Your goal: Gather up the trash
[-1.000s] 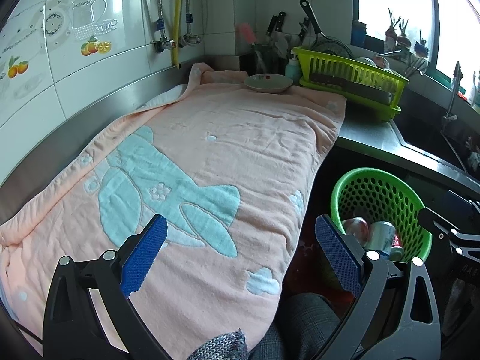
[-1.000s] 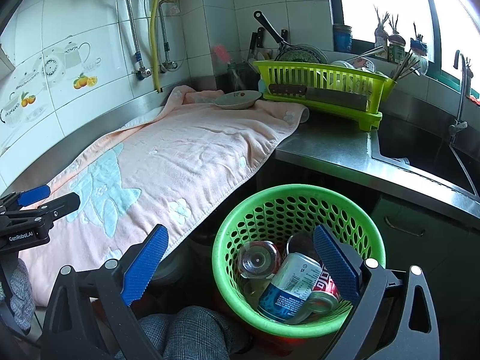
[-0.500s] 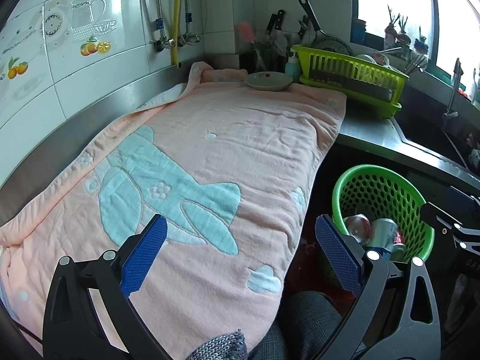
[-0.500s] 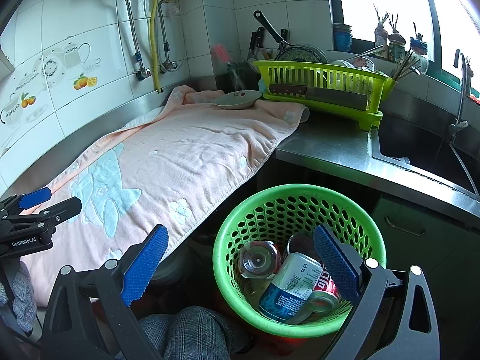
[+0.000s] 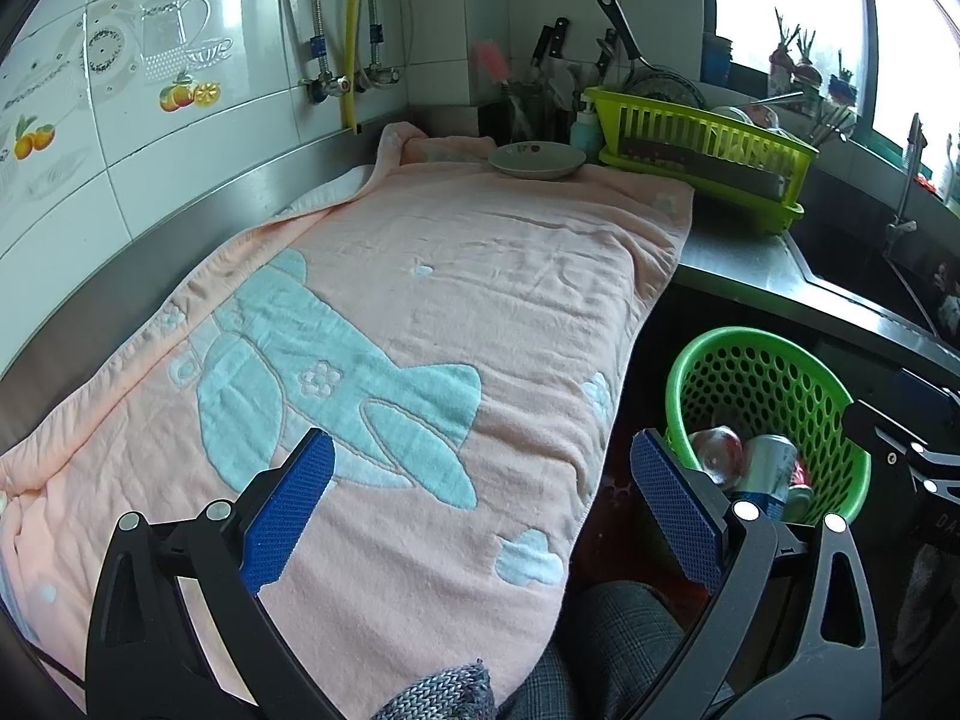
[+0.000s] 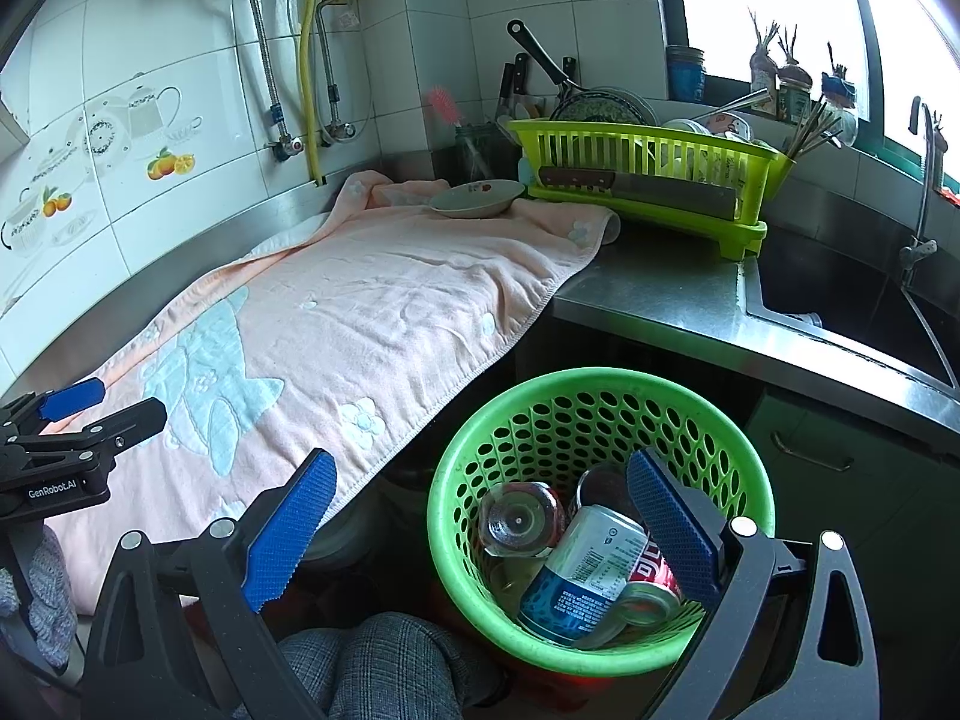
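Right wrist view shows little changed from a second ago: cans lie in the green basket, both grippers hold their fingers apart and empty, suggesting collection is essentially finished.

"GenRobot.AI" is printed on the left gripper.

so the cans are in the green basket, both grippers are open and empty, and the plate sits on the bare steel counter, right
Not quite. The plate sits on the pink towel, not on bare steel, as the right wrist view shows. The rest holds: the cans lie in the green basket, and the left gripper and right gripper are open and empty.
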`<state>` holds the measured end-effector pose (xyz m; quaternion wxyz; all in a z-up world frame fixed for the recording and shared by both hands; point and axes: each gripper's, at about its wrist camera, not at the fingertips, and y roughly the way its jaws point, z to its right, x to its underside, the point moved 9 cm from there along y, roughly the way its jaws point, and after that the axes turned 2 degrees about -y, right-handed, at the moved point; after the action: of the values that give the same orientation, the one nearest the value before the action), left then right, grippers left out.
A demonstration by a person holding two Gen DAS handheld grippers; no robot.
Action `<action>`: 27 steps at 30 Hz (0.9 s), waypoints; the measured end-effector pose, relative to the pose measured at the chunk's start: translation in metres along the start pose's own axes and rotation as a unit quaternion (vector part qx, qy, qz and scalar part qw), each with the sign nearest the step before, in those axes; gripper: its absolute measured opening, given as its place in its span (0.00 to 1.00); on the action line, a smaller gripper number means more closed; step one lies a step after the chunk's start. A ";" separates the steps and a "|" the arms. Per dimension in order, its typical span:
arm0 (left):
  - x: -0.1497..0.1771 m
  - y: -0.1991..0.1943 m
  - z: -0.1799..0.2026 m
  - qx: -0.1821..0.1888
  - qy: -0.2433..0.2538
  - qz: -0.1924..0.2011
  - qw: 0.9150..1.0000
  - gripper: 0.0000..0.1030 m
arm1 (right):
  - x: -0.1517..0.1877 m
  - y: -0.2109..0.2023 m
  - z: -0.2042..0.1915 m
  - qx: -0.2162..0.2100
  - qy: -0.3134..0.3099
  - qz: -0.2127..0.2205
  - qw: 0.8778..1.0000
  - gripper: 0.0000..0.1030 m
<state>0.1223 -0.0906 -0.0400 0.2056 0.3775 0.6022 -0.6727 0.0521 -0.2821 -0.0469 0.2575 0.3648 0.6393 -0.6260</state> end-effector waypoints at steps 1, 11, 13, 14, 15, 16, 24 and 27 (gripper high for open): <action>0.000 0.000 0.000 0.000 0.001 0.000 1.000 0.95 | 0.000 0.000 0.001 0.001 0.000 0.000 1.000 0.92; -0.001 0.000 0.000 -0.001 0.001 0.001 1.000 0.95 | 0.000 0.000 0.000 0.001 0.001 0.001 1.000 0.92; -0.001 -0.001 0.000 -0.001 0.002 0.002 1.000 0.95 | 0.000 0.000 0.000 0.000 0.001 0.001 1.000 0.92; -0.001 -0.001 0.000 -0.001 0.001 0.002 1.000 0.95 | -0.001 0.000 0.000 0.001 0.000 0.001 1.000 0.92; -0.001 -0.001 0.000 0.000 0.001 0.002 1.000 0.95 | -0.001 0.000 0.000 0.001 0.001 0.001 1.000 0.92; -0.001 -0.001 0.000 0.000 0.002 0.003 1.000 0.95 | -0.001 0.000 0.000 0.000 0.002 0.001 1.000 0.92; -0.003 -0.004 0.001 0.000 0.006 0.010 1.000 0.95 | -0.001 -0.001 0.000 0.001 0.003 0.002 1.000 0.92; -0.003 -0.004 0.001 0.001 0.006 0.010 1.000 0.95 | -0.001 -0.001 0.001 0.002 0.002 0.002 1.000 0.92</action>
<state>0.1214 -0.0918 -0.0352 0.2082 0.3872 0.5989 -0.6693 0.0515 -0.2832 -0.0456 0.2566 0.3683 0.6376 -0.6261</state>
